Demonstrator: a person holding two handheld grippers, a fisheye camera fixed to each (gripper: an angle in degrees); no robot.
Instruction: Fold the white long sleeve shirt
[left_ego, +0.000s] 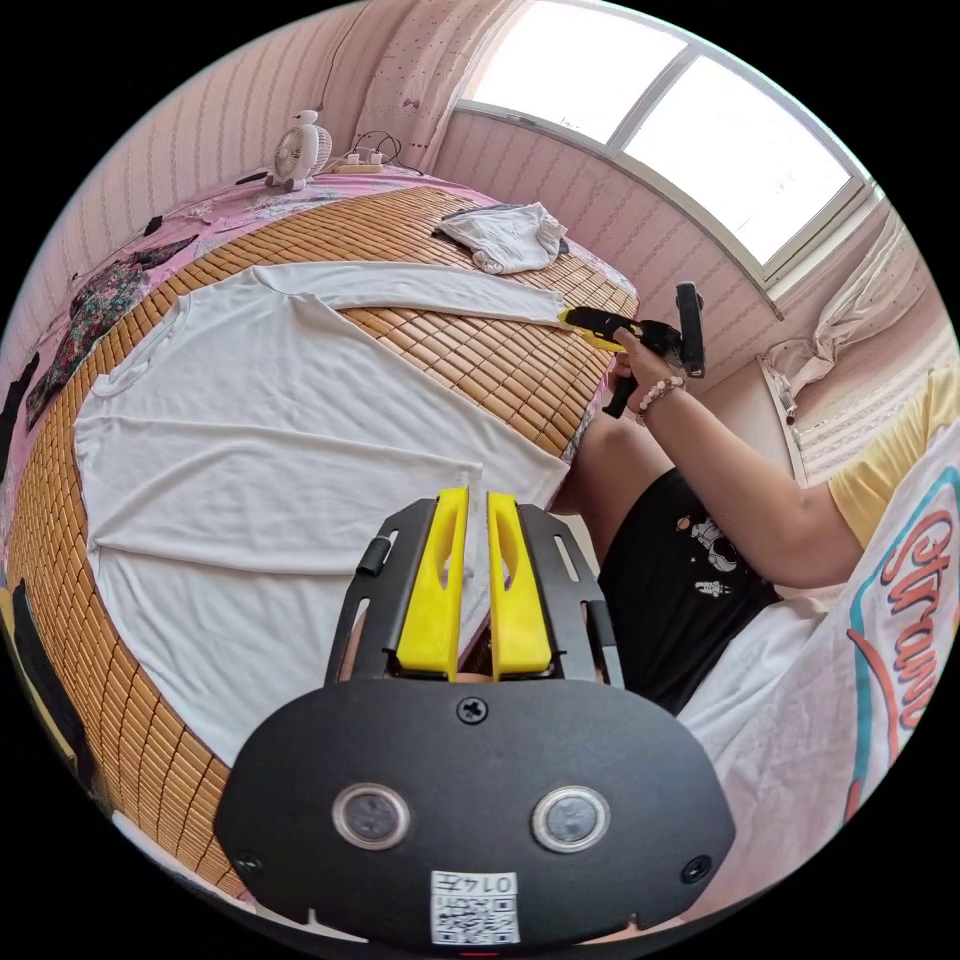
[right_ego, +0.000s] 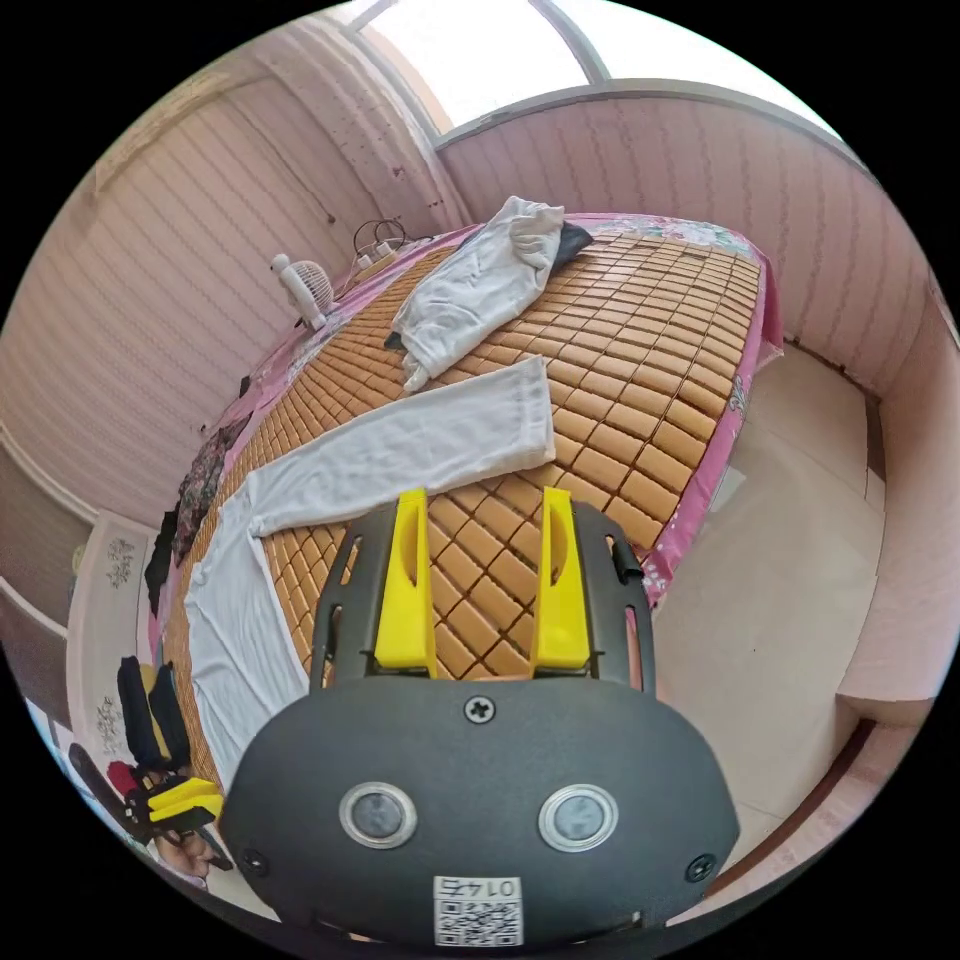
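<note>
The white long sleeve shirt (left_ego: 250, 420) lies spread flat on a bamboo mat (left_ego: 470, 350) covering a bed. One sleeve is folded across the body, and its cuff sits between the nearly closed yellow jaws of my left gripper (left_ego: 478, 495). The other sleeve (right_ego: 400, 450) stretches straight out over the mat. My right gripper (right_ego: 485, 495) hovers open just short of that sleeve's cuff, with nothing between its jaws. A person's hand holds the right gripper (left_ego: 570, 318) at the mat's edge. The left gripper (right_ego: 180, 800) is small at the lower left of the right gripper view.
A crumpled white garment (left_ego: 505, 235) lies farther along the mat. A small white fan (left_ego: 300, 150) and dark floral clothing (left_ego: 95, 310) sit on the bed's far side. The person stands beside the bed. Bare floor (right_ego: 800, 560) runs along the bed's edge.
</note>
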